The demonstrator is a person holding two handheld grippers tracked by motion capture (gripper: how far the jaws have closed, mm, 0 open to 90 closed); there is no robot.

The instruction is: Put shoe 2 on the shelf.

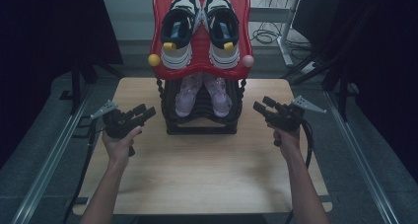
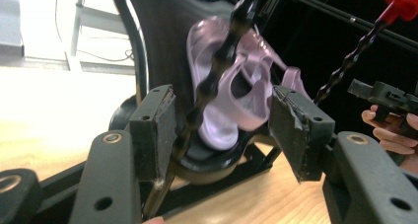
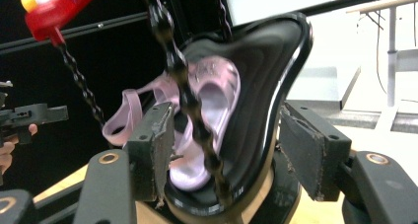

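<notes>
A two-tier shoe rack stands at the table's far middle. Its red top shelf carries a pair of white and navy sneakers. Its black lower shelf carries a pair of pink sandals, also seen as the pink sandals and the pink sandals. My left gripper hangs left of the rack, jaws open and empty; in its own view the left gripper faces a twisted black post. My right gripper hangs right of the rack, open and empty; the right gripper faces another post.
The wooden table has bare room in front of the rack. Metal rails run along both sides of the table. Cables and a desk leg lie on the floor behind it. Dark curtains close in left and right.
</notes>
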